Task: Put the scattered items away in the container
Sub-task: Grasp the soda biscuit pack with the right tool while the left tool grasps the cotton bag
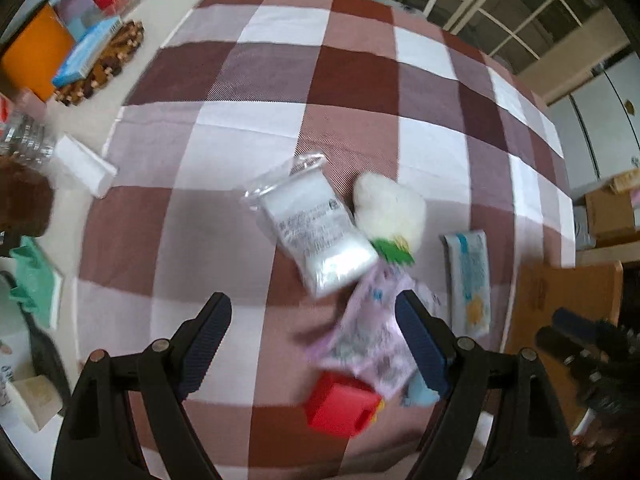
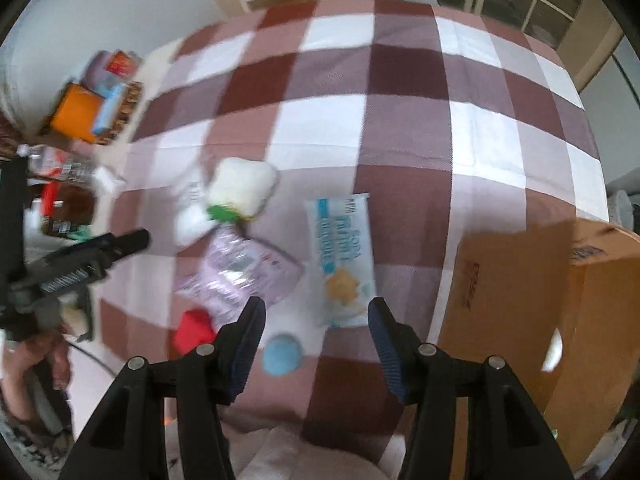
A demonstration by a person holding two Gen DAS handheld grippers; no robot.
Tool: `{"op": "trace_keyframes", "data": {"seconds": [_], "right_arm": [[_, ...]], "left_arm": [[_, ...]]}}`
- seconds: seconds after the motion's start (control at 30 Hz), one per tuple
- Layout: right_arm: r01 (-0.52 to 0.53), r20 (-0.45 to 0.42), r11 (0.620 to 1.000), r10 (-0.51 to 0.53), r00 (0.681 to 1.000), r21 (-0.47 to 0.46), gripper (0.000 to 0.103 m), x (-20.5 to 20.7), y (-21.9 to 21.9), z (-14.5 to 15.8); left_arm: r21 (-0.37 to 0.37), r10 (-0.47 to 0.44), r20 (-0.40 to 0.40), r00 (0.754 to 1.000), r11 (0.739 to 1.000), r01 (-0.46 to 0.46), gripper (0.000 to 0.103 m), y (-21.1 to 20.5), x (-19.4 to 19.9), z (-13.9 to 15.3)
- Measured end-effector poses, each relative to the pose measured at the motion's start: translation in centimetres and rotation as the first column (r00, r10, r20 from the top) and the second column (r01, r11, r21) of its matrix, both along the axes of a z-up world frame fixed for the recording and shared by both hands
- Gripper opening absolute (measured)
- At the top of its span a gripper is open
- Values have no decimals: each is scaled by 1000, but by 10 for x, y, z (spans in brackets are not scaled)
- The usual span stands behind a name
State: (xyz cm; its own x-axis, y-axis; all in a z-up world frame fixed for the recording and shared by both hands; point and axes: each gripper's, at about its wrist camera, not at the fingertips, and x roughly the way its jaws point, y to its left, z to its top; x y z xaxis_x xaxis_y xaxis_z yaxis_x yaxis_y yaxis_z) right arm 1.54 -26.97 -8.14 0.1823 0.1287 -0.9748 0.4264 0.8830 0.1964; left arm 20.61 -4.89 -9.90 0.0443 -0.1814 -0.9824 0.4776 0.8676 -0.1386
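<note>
Scattered items lie on a checked cloth: a clear plastic bag (image 1: 316,224), a white plush toy (image 1: 390,210), a purple packet (image 1: 374,340), a red block (image 1: 342,404), a blue ball (image 2: 282,354) and a blue-and-white snack packet (image 2: 344,256). A cardboard box (image 2: 532,320) stands at the right. My left gripper (image 1: 316,344) is open and empty above the cloth, the purple packet and red block just by its right finger. My right gripper (image 2: 316,328) is open and empty, over the near end of the snack packet and the ball. The left gripper also shows in the right wrist view (image 2: 100,252).
Boxes, an orange box (image 1: 34,54) and a woven mat (image 1: 108,62) crowd the far left of the table. A white box (image 1: 84,164), a bottle and green items lie along the left edge. Windows and cabinets stand beyond the table.
</note>
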Motion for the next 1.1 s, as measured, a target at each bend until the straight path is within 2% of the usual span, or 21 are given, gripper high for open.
{"op": "trace_keyframes", "data": {"seconds": [0.1, 0.2, 0.43, 0.73, 0.83, 0.93, 1.0, 1.07, 1.1], "right_arm": [[9, -57, 999, -11, 998, -37, 55, 11, -2, -30], [26, -100, 1000, -25, 995, 6, 55, 18, -4, -56], [14, -172, 1000, -18, 985, -22, 55, 30, 0, -91], [3, -196, 999, -9, 981, -34, 64, 41, 7, -106], [-38, -222, 996, 20, 975, -77, 64, 46, 14, -107], [-48, -209, 995, 28, 978, -92, 64, 44, 19, -106], [-52, -196, 994, 32, 980, -99, 64, 41, 21, -104], [-52, -186, 993, 32, 982, -103, 62, 38, 22, -103], [-46, -182, 994, 26, 983, -102, 56, 36, 21, -102]], "left_arm": [[23, 6, -14, 1000, 1000, -6, 85, -8, 15, -21], [31, 11, -43, 999, 999, -9, 85, -13, 24, -39], [28, 9, -75, 997, 1000, -7, 85, -21, 32, -64], [26, 16, -73, 997, 1000, -14, 87, -21, 39, -81], [34, -7, -40, 999, 999, 8, 90, -23, 37, -83], [37, -20, -2, 1000, 999, 20, 90, -20, 34, -82], [29, -15, 2, 1000, 999, 15, 86, -16, 35, -81], [10, -3, -5, 1000, 1000, 3, 74, -10, 37, -79], [1, 1, -7, 1000, 1000, -1, 69, -7, 38, -77]]}}
